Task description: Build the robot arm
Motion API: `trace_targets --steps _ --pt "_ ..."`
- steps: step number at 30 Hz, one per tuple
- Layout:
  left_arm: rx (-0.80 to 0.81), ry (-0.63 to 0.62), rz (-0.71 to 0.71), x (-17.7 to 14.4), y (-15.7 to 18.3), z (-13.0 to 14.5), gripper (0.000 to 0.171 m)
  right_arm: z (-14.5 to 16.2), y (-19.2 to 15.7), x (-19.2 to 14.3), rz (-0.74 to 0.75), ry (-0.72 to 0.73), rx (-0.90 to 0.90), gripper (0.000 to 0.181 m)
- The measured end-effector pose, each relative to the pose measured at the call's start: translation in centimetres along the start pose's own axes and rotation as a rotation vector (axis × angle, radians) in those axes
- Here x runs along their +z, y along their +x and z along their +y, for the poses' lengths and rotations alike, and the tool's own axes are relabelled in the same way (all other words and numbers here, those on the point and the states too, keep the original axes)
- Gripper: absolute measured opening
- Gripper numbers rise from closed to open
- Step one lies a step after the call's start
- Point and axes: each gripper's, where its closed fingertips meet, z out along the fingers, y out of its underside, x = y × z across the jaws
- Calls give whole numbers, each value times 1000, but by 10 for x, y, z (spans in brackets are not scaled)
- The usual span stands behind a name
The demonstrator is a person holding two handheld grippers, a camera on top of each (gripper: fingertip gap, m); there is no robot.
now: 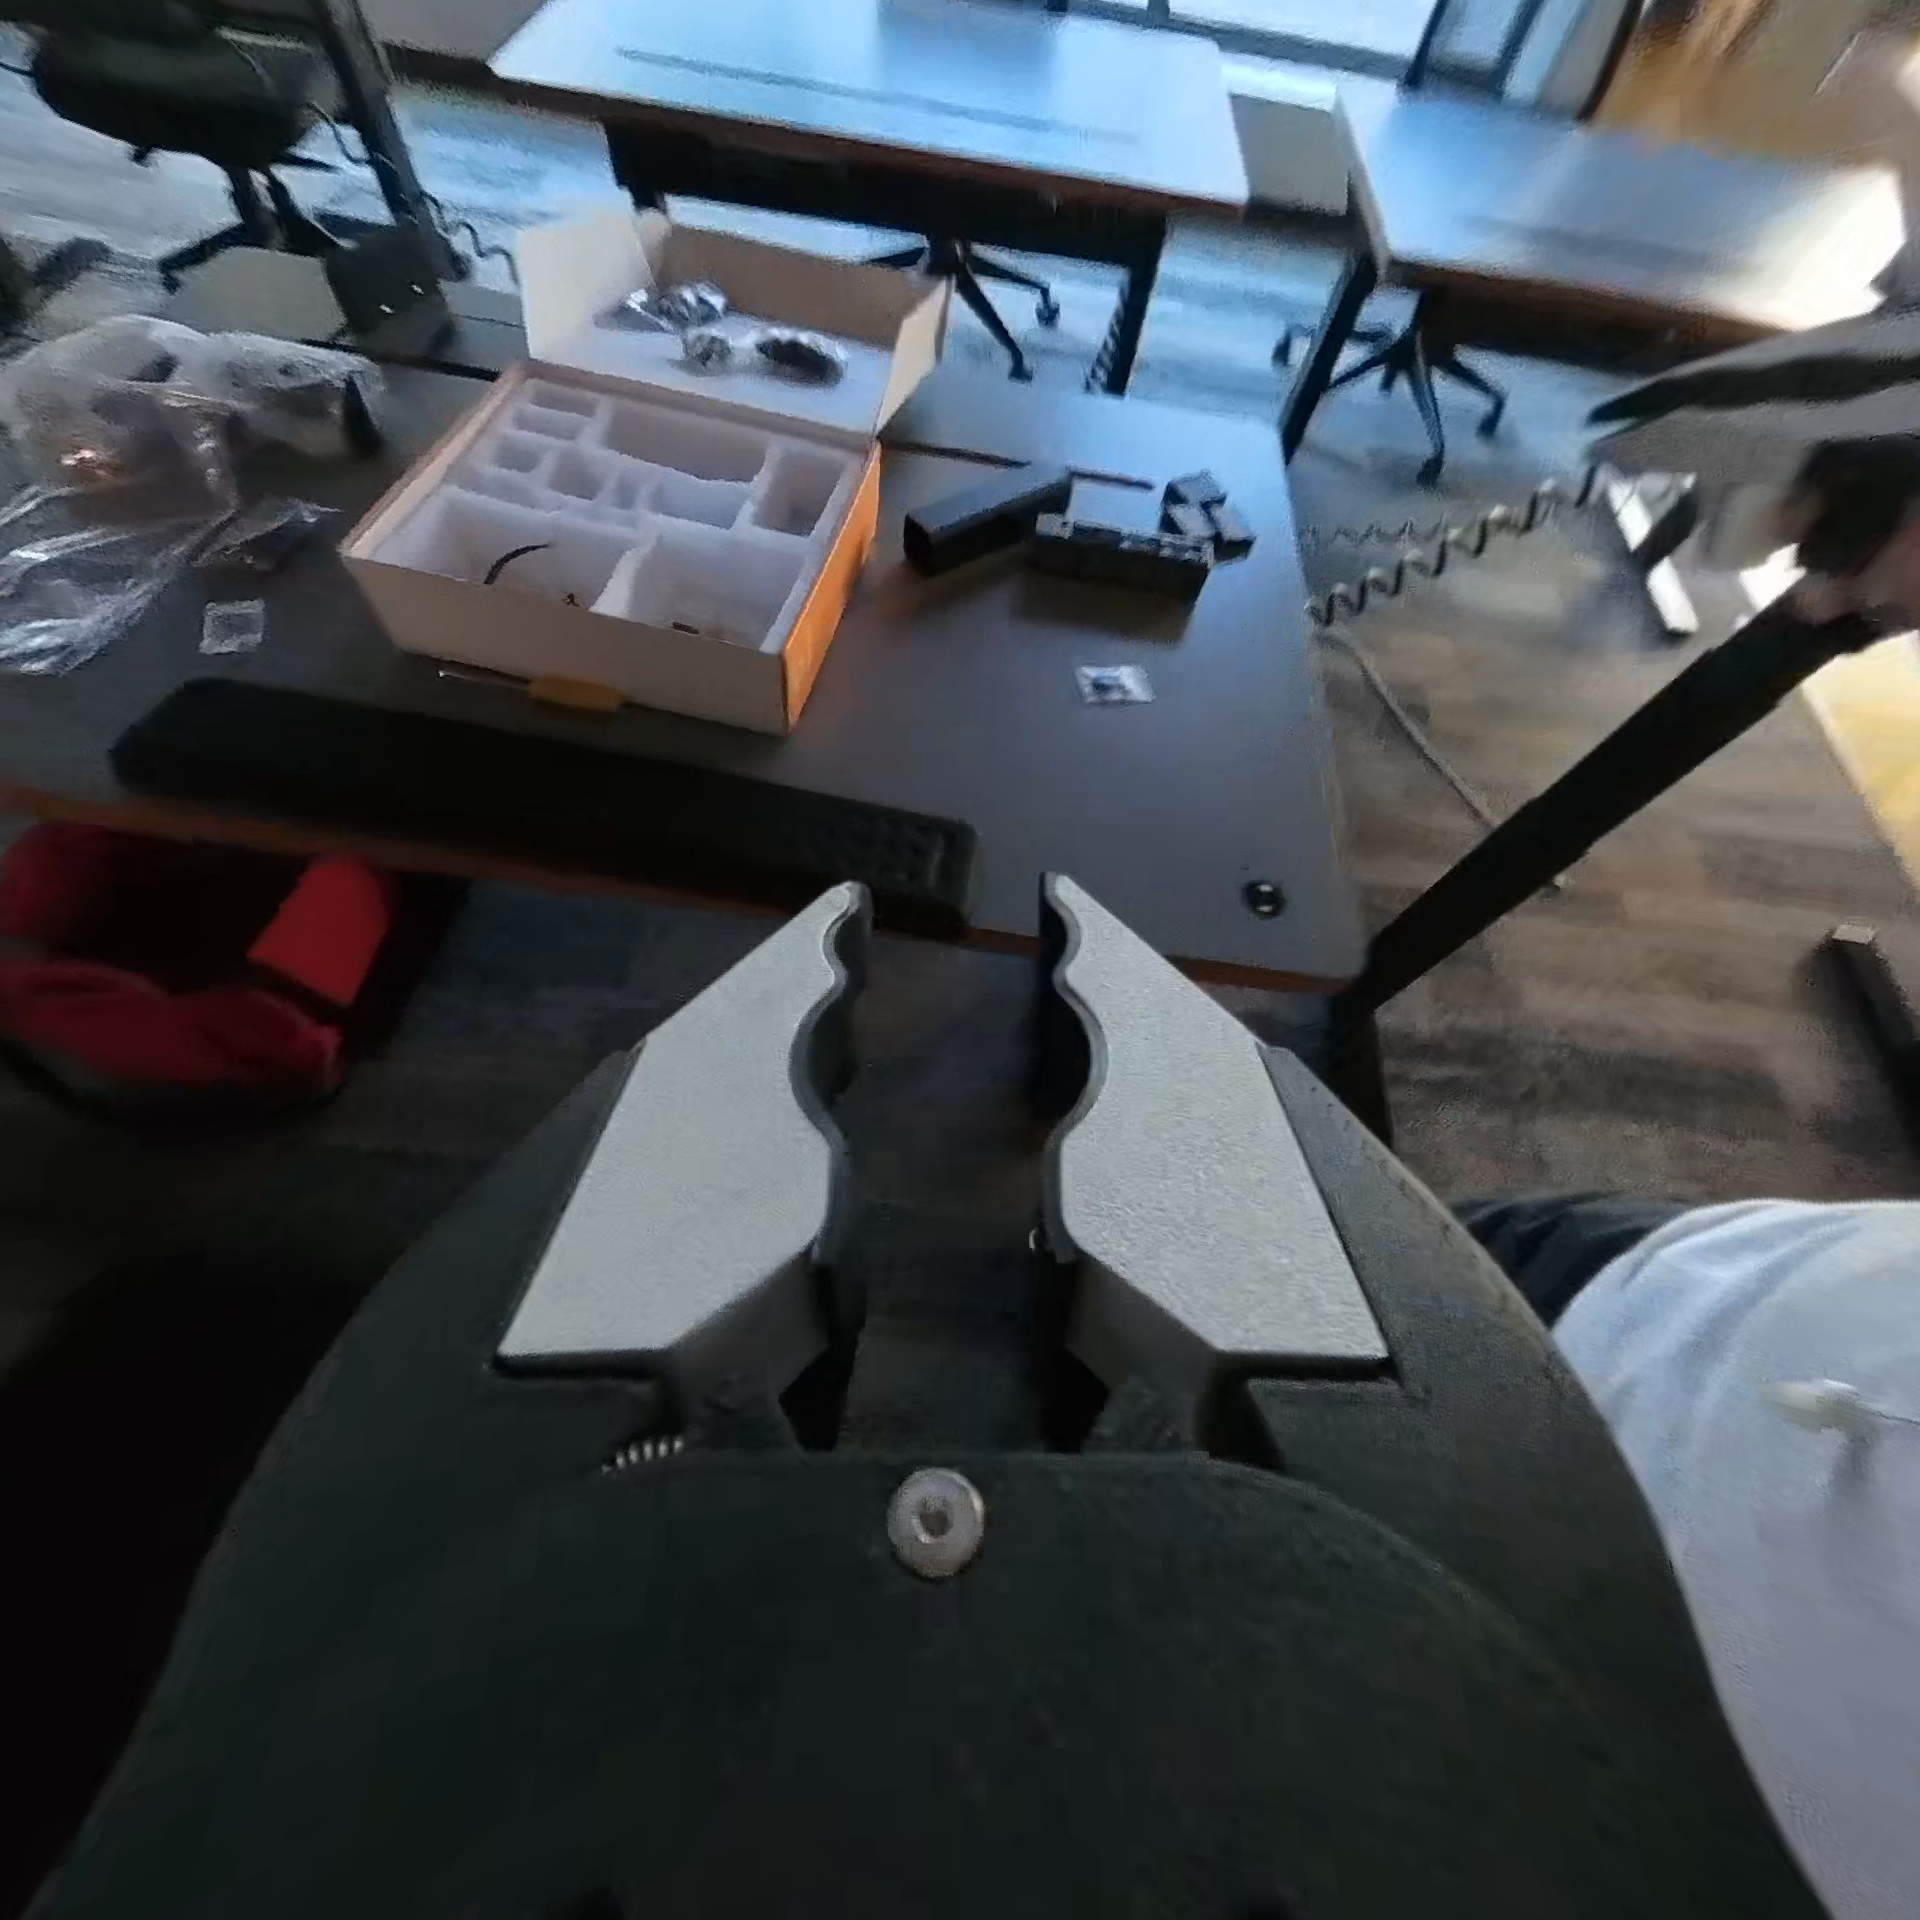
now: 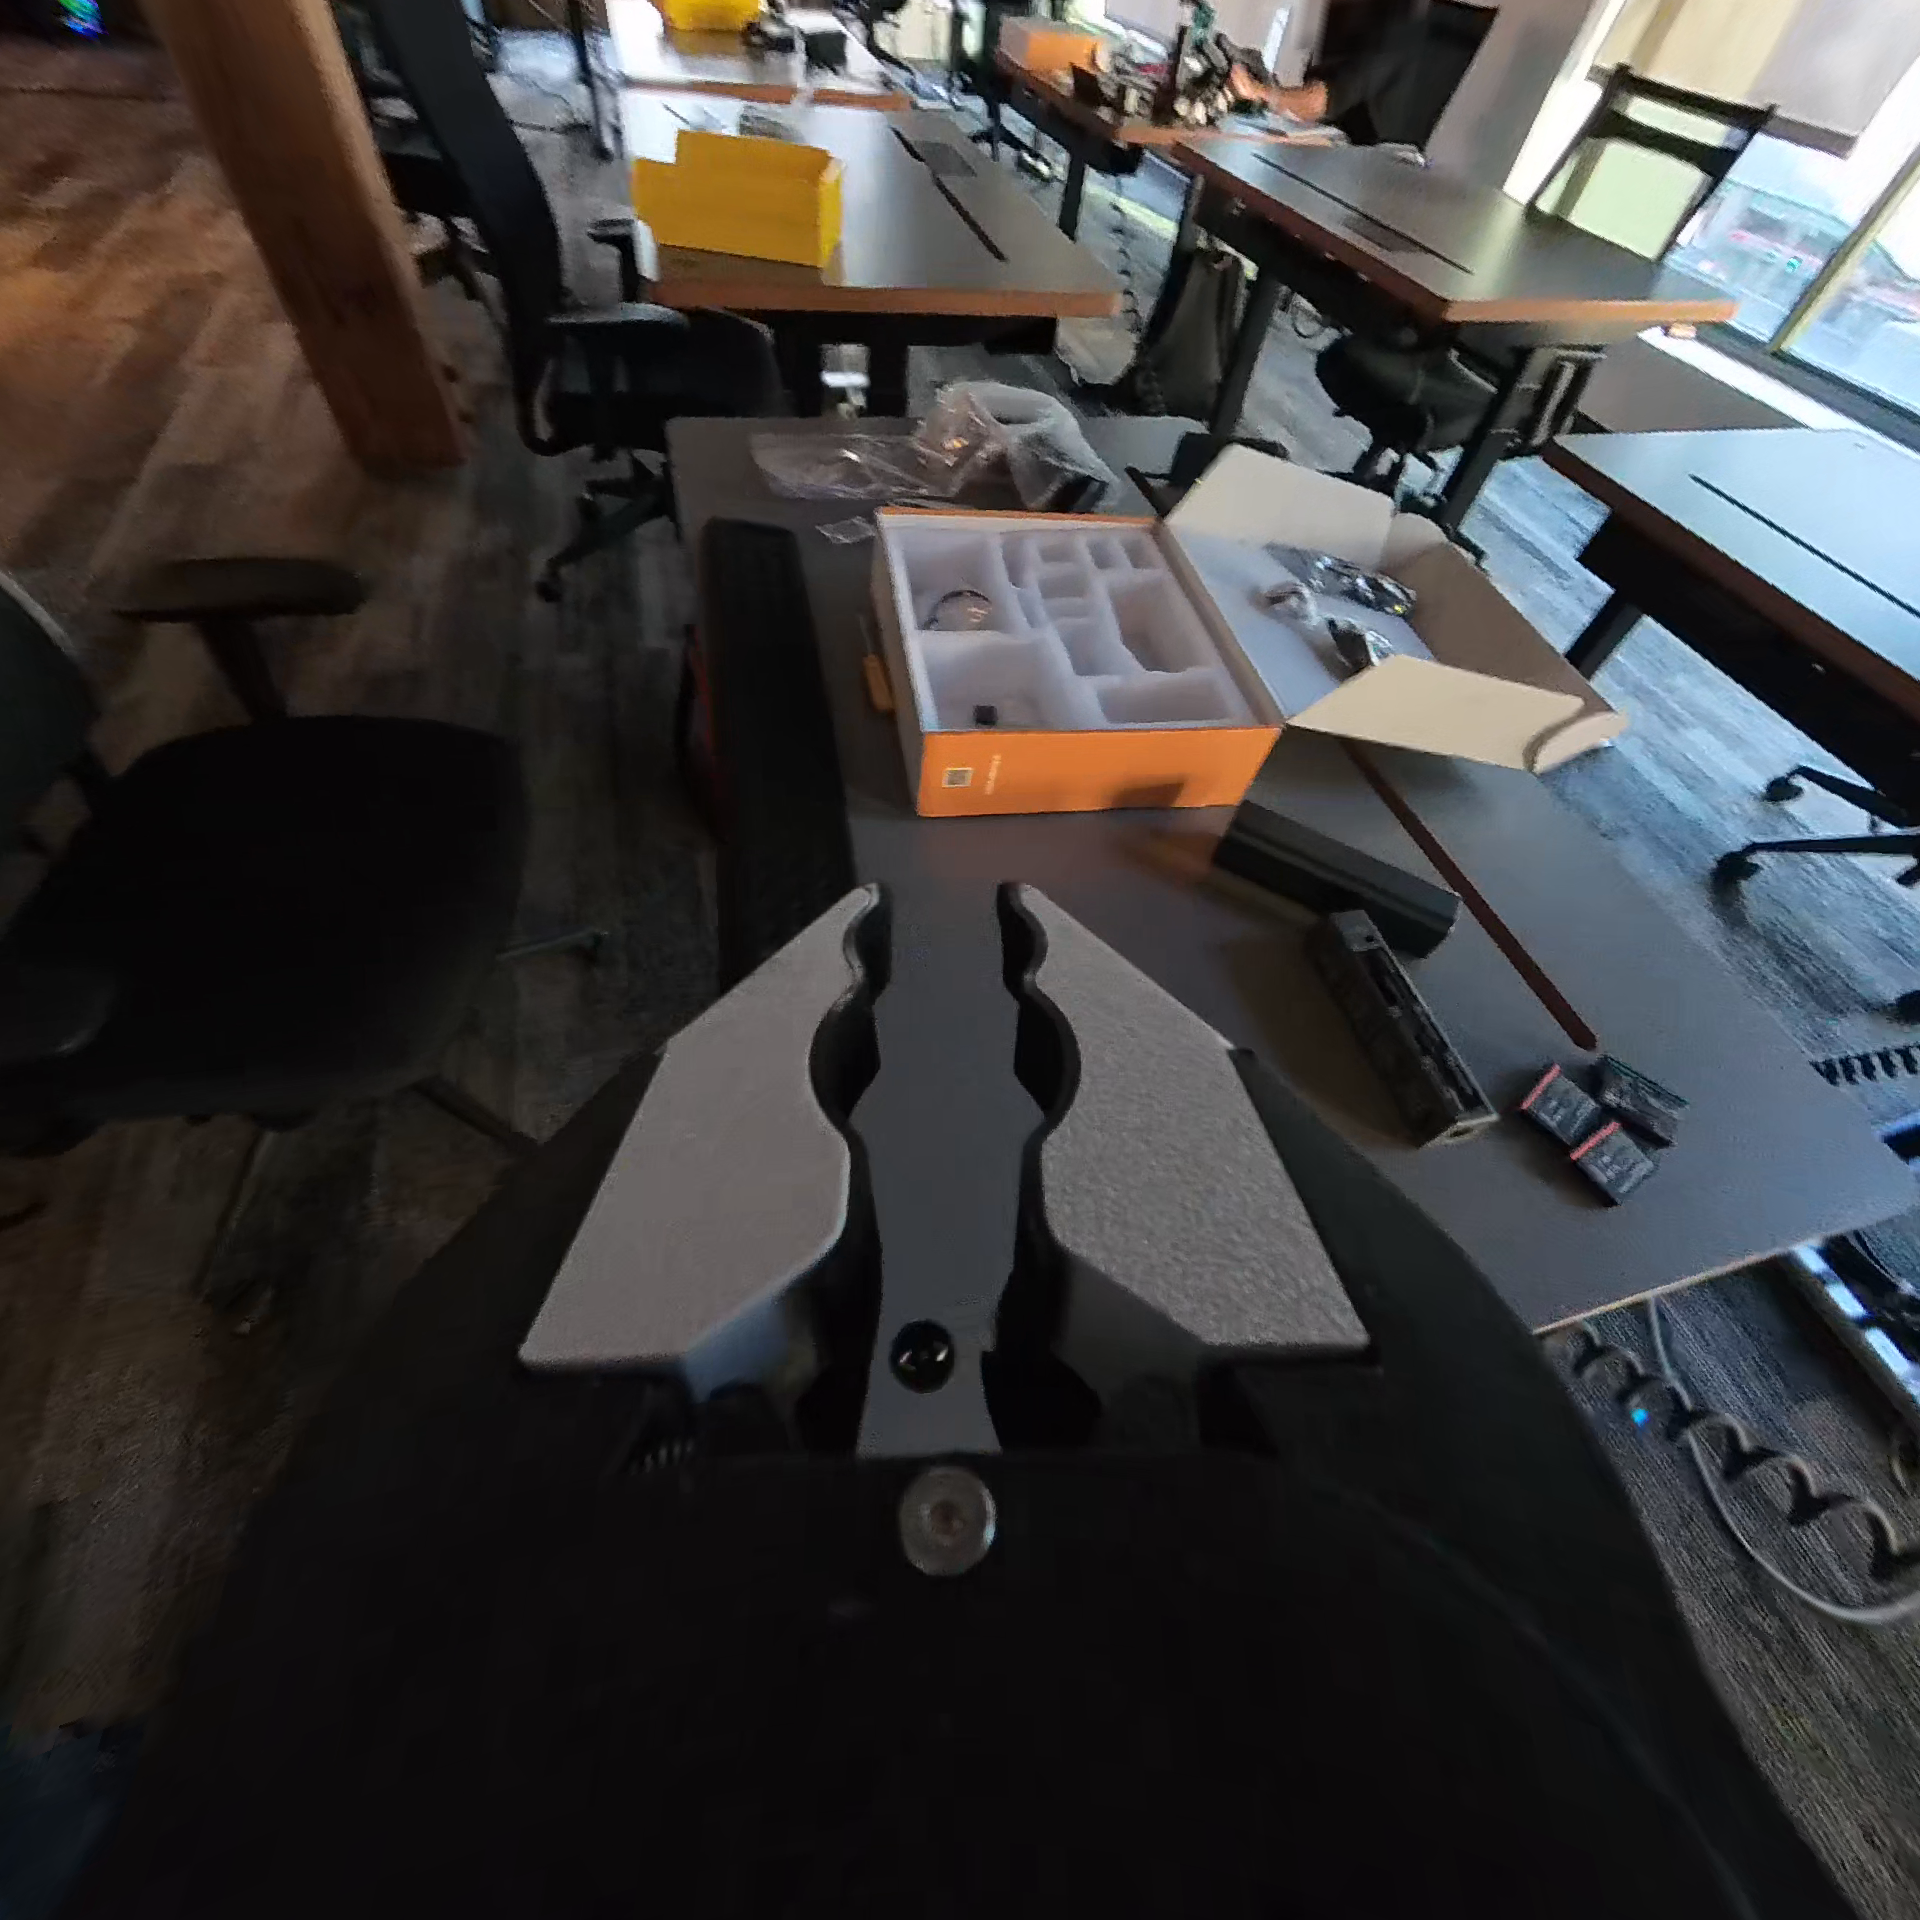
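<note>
the left tool (image 1: 954, 904) is released and empty, tips hanging off the near edge of the dark counter (image 1: 1039, 748), above the floor. a black keyboard (image 1: 540, 779) lies along that edge at mid-left; behind it sits the open orange box (image 1: 623, 551). bare counter spreads at centre right.

the right tool (image 2: 943, 914) is also released and empty, tips over bare counter (image 2: 1039, 883) at frame centre. the keyboard (image 2: 769, 727) runs along the counter's left edge, the orange box (image 2: 1081, 665) above centre, and black battery packs (image 2: 1600, 1127) lie at lower right near the counter's edge.
</note>
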Motion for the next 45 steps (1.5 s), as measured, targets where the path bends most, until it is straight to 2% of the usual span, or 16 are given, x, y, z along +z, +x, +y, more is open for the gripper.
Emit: trace_targets --steps 3,4,6,9,13,16,19,22,26,31,33,37,41,45 --pt "64 -77 48 92 -61 -9 33 6 31 41 55 -37 4 19" --pt "67 -107 63 124 -80 -11 39 9 41 55 71 -71 6 19" --pt "66 -162 139 185 -105 -19 41 12 59 81 91 -132 7 22" --pt "130 -267 281 273 -128 -33 40 7 85 111 149 -200 12 25" --pt "306 -387 435 389 -153 -45 34 -1 109 134 284 -218 72 26" --pt "385 -429 529 476 -169 -35 27 -1 116 141 435 -246 138 28" --pt "380 -541 599 535 -175 -10 27 -1 106 139 615 -265 221 28" --pt "467 -603 575 566 -178 9 27 2 80 145 683 -287 338 28" --pt "589 -675 482 590 -188 34 39 2 59 144 765 -389 347 30" --pt "538 -800 472 602 -192 60 52 5 38 147 807 -421 390 31" --pt "504 -840 491 606 -191 67 51 11 29 150 806 -434 415 31" --pt "535 -846 477 616 -192 73 37 18 15 155 796 -459 434 31" --pt "647 -774 469 616 -190 73 3 17 9 159 785 -463 439 31" --pt "660 -737 538 609 -179 70 0 13 13 169 758 -445 434 31"
